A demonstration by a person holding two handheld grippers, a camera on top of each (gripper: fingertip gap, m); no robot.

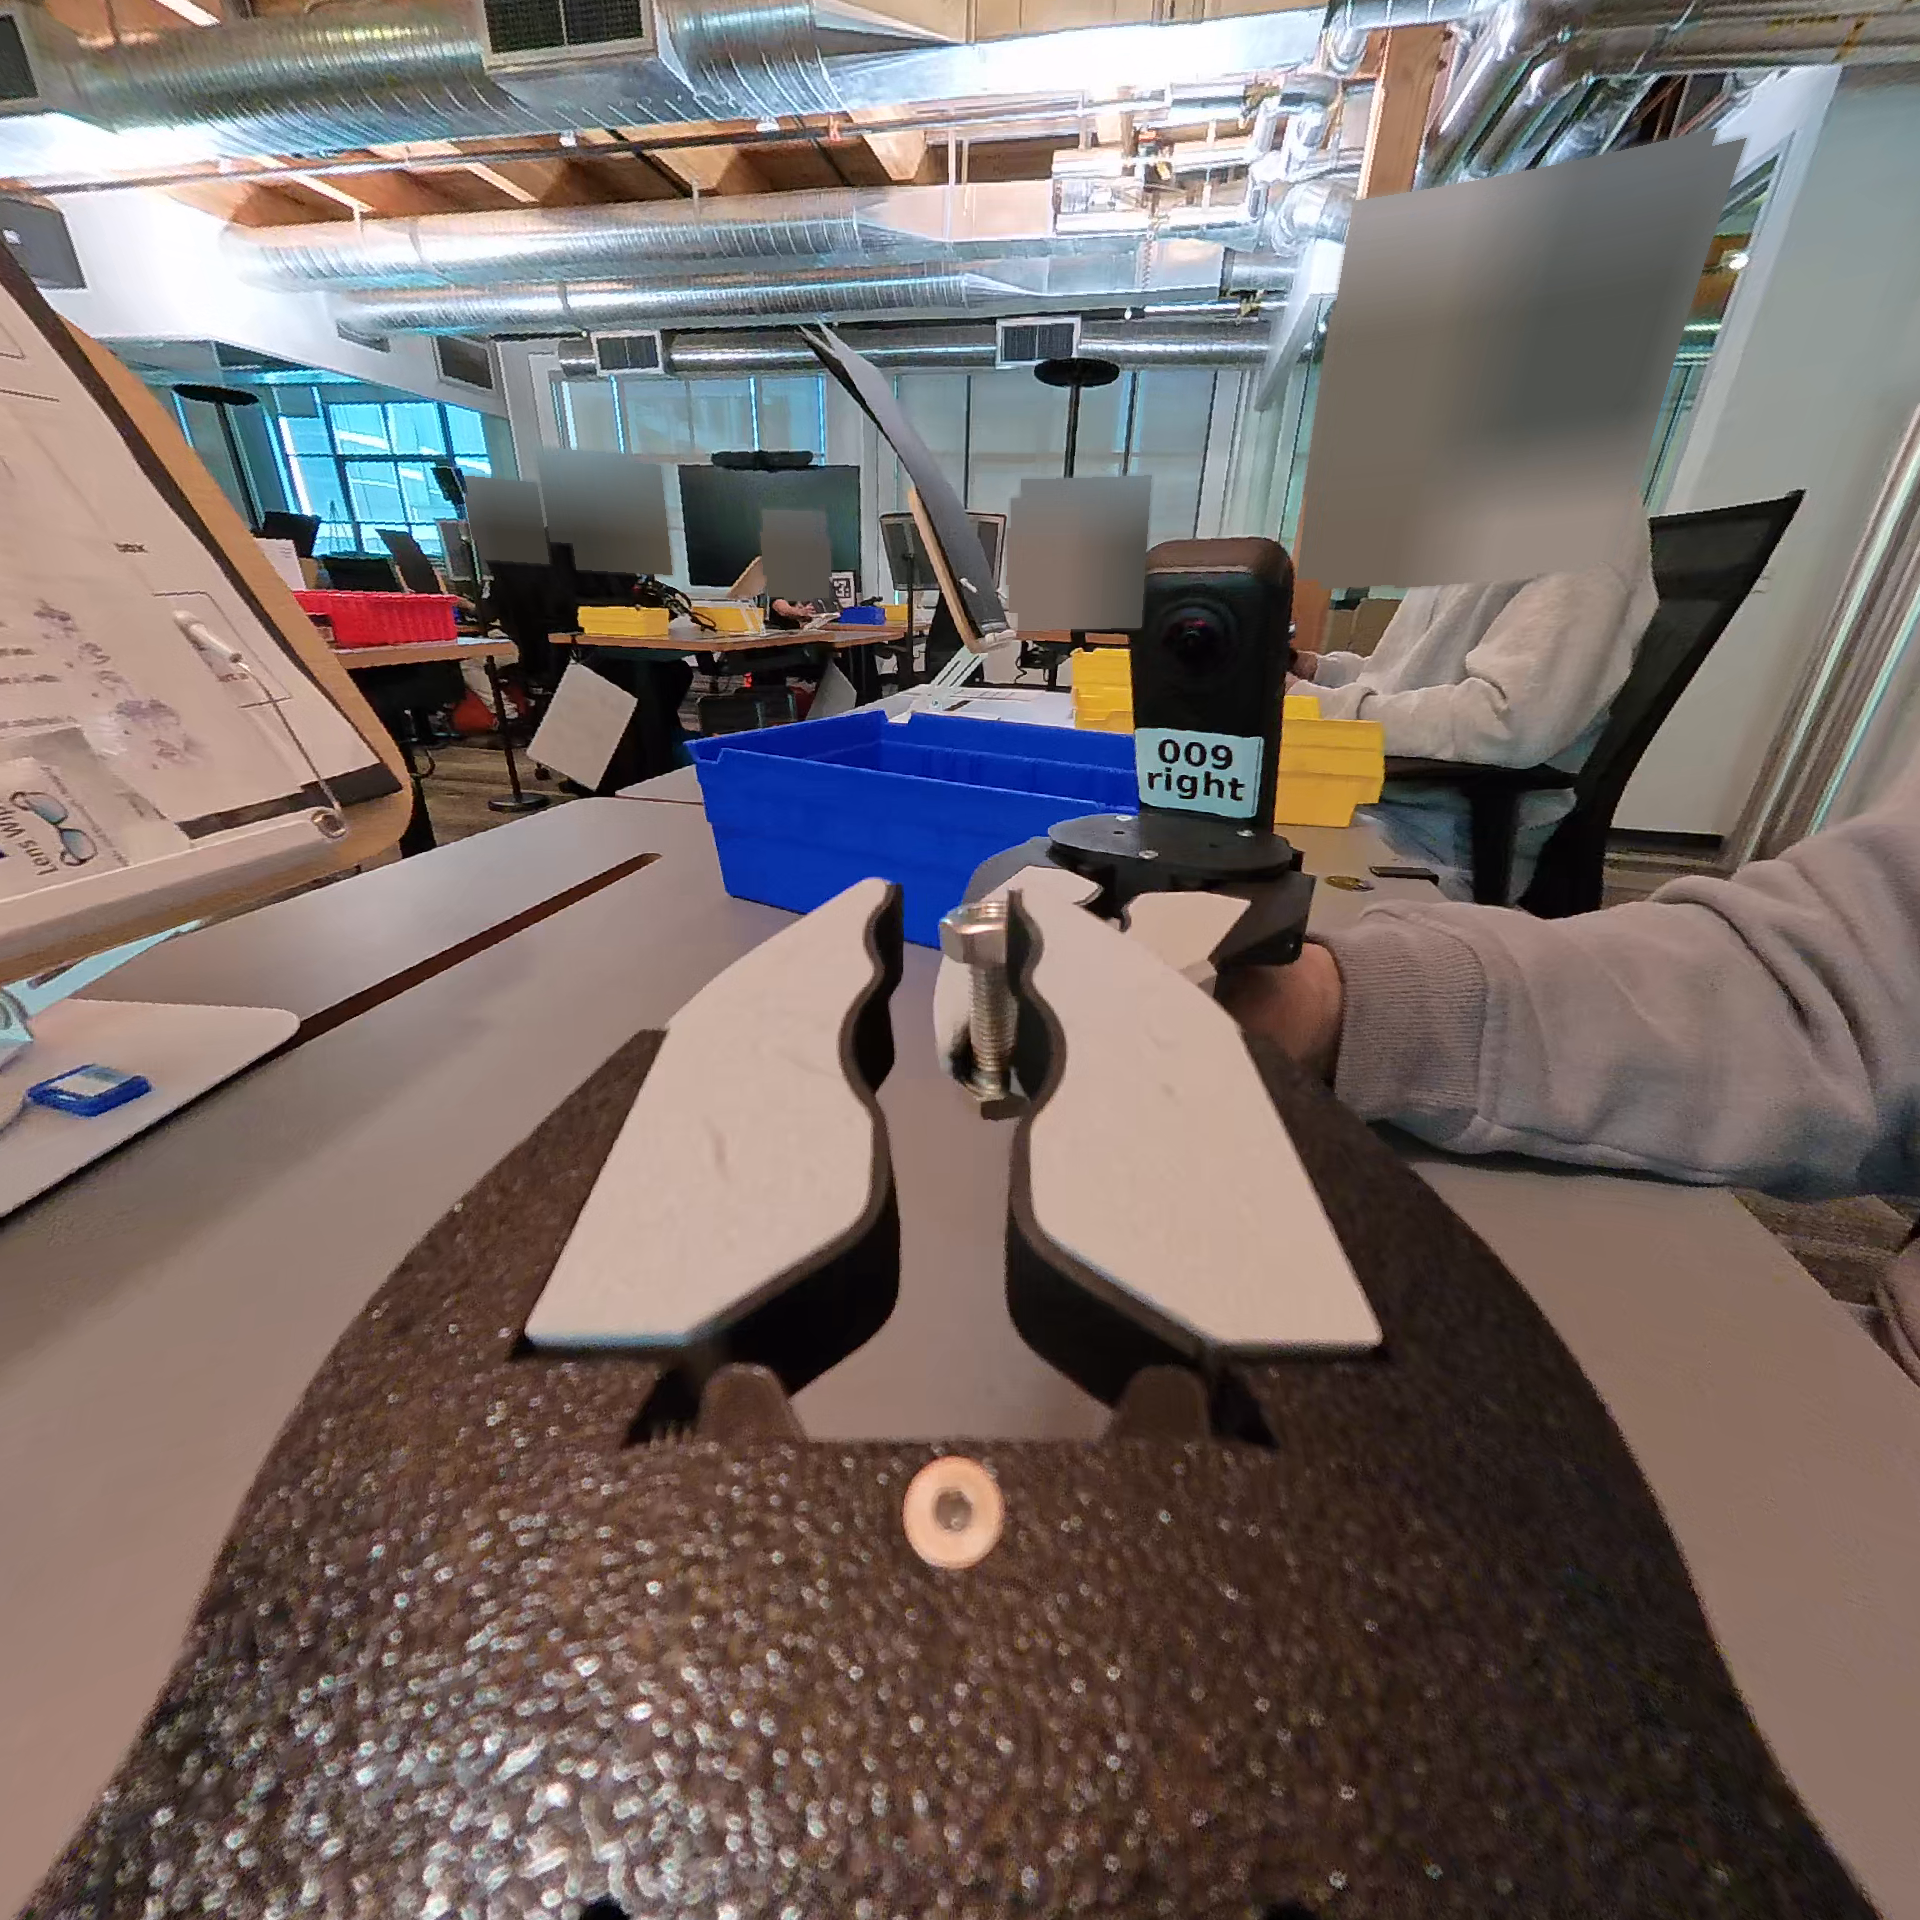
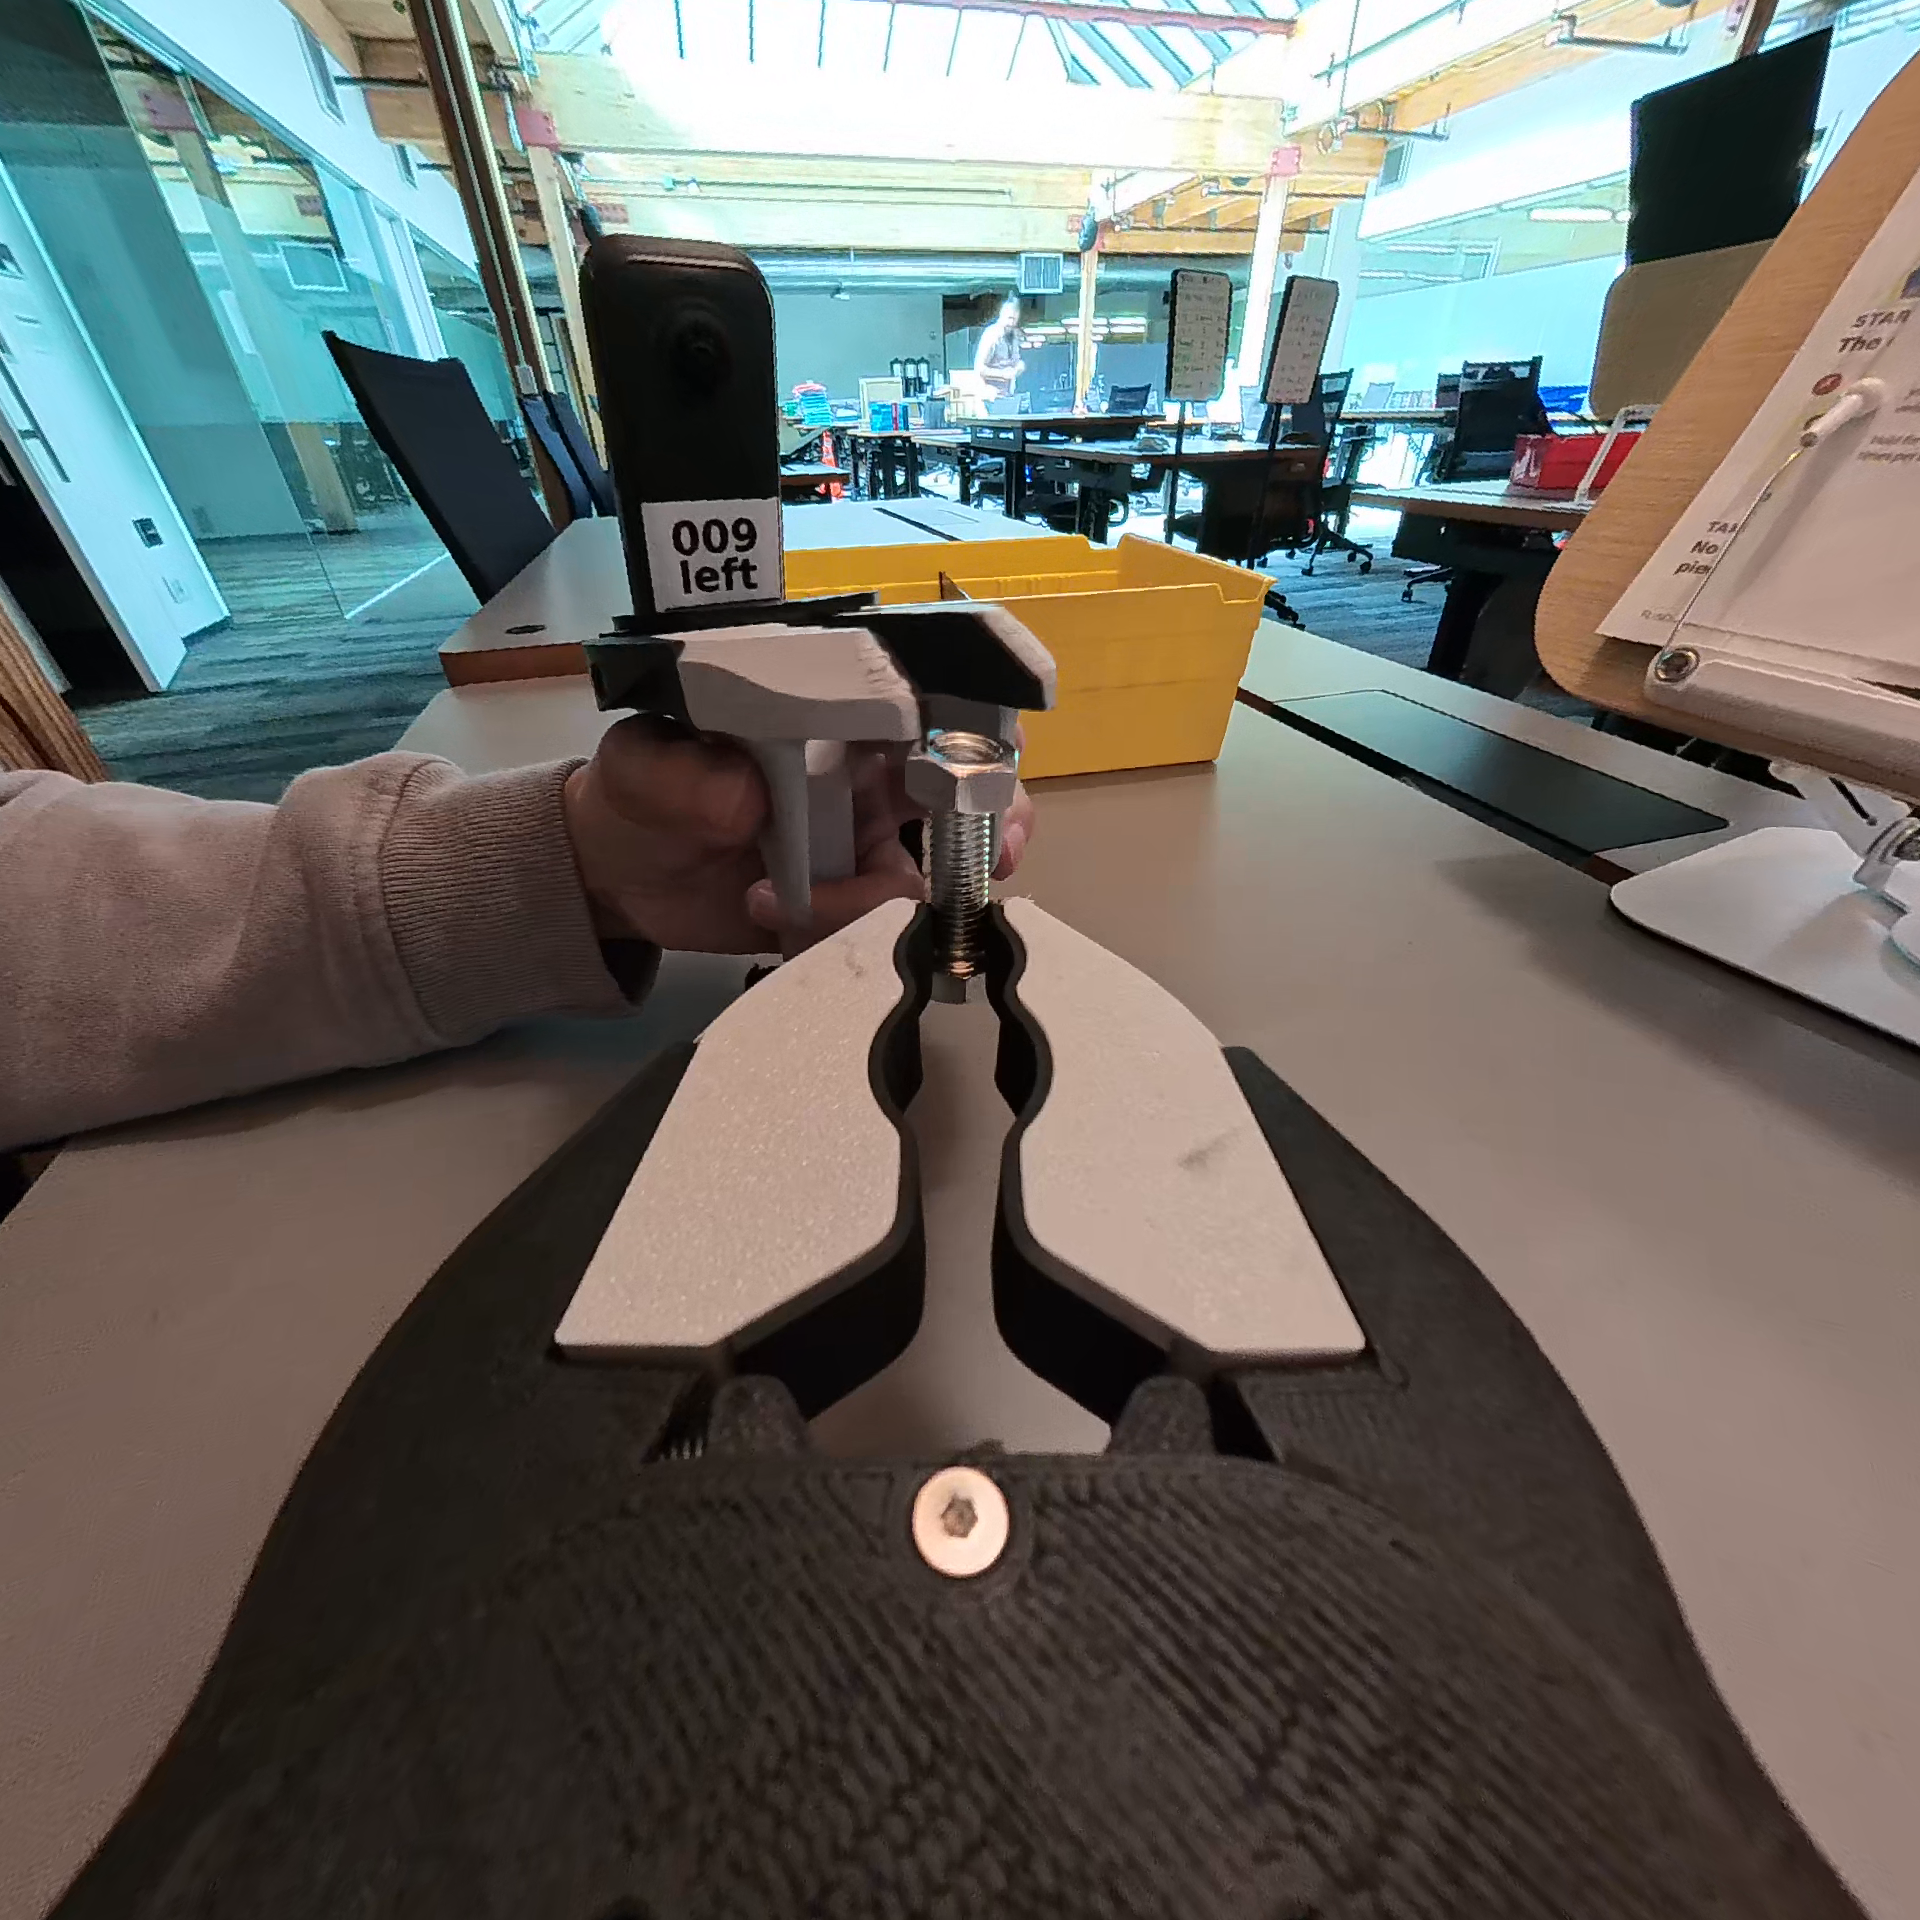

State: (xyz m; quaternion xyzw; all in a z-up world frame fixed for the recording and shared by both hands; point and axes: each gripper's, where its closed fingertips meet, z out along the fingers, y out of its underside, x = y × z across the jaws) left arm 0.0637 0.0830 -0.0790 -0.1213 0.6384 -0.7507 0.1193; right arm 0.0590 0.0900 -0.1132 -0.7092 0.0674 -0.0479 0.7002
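A steel bolt [image 2: 958, 883] stands upright with its head down, and a hex nut [image 2: 961, 767] sits on its upper end. My right gripper [image 2: 961, 920] is shut on the lower threads, just above the head. In the left wrist view the bolt [image 1: 987, 1003] and nut [image 1: 975, 925] stand between the fingers of my left gripper [image 1: 956, 914]. The nut lies against the right finger, and a clear gap separates it from the left finger [image 1: 868, 935], so this gripper is open. The right gripper [image 1: 1174, 894] reaches in from the right. The left gripper [image 2: 935, 665] hangs over the nut.
A blue bin [image 1: 883, 810] and yellow bins [image 1: 1335, 769] stand behind on the grey table [image 1: 416, 935]. A yellow bin [image 2: 1122, 644] is beyond the bolt. A paper stand [image 1: 156, 675] is at the left and also shows in the right wrist view [image 2: 1766, 520]. A seated person [image 1: 1507, 665] is at the far right. The tips of both grippers are at nearly the same place.
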